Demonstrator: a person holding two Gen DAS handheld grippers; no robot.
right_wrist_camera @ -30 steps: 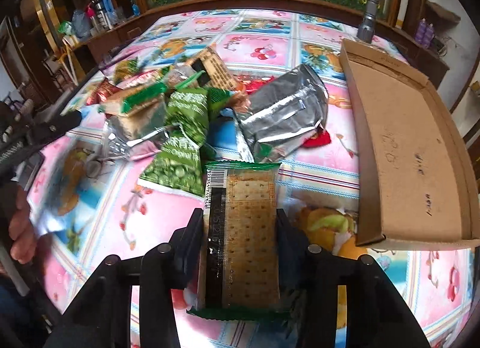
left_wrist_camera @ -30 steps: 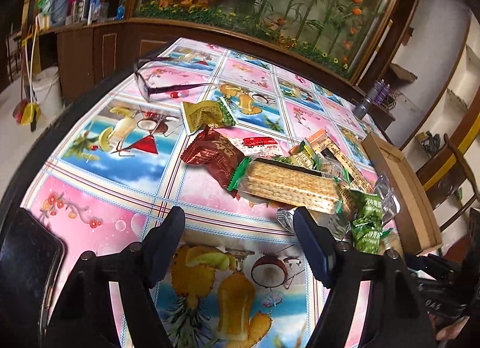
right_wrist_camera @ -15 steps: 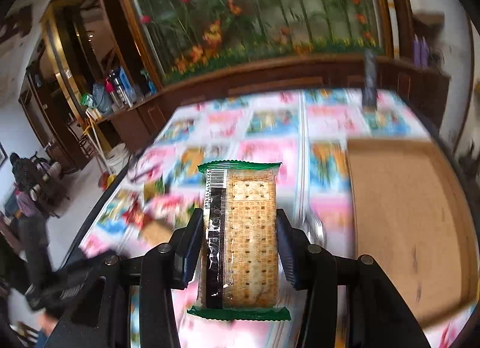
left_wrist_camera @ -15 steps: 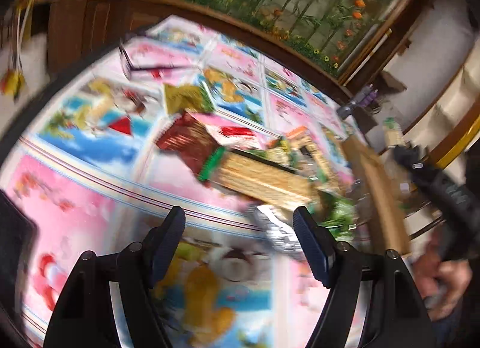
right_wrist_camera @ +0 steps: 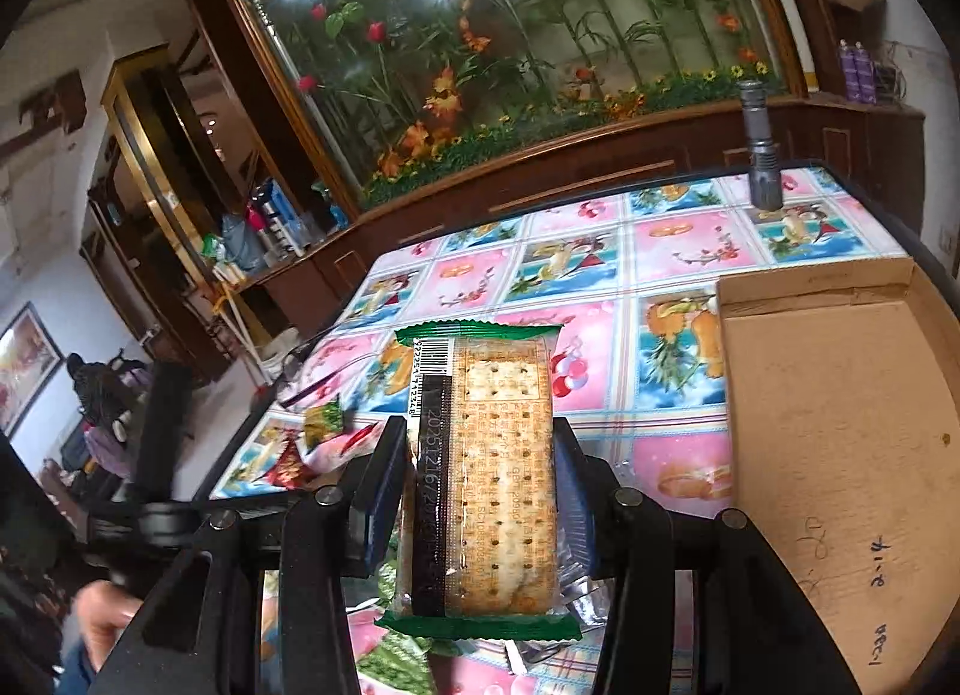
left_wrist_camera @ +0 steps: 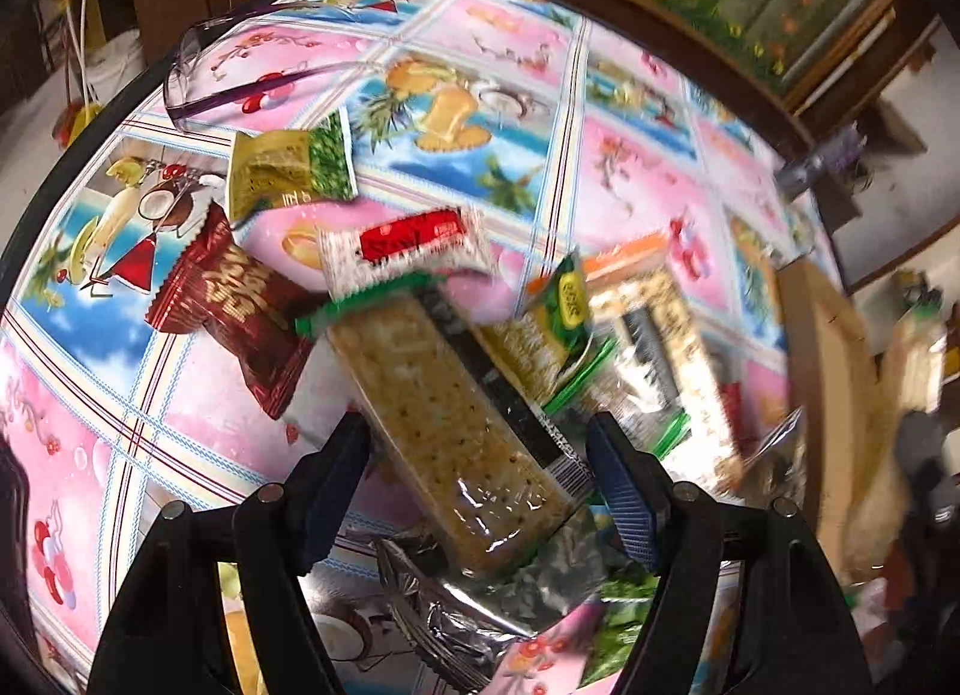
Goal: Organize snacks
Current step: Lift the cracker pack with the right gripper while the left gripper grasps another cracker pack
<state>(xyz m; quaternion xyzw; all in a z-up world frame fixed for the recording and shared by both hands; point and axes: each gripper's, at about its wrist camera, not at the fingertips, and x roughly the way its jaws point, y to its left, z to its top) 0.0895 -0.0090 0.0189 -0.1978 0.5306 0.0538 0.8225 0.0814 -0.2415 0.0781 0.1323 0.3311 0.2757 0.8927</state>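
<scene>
The right gripper (right_wrist_camera: 477, 491) squeezes a cracker pack (right_wrist_camera: 480, 479) above the table, beside the cardboard box (right_wrist_camera: 840, 455). Only the left view shows the snack pile: the left gripper (left_wrist_camera: 477, 491), jaws wide apart and gripping nothing, sits around a second cracker pack (left_wrist_camera: 450, 431) lying there.

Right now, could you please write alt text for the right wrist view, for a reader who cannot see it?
The right hand-held gripper holds a green-edged cracker packet upright between its jaws, raised above a table covered in a pink and blue fruit-print cloth. An open cardboard box lies to the right, and a planted glass display fills the background.
</scene>
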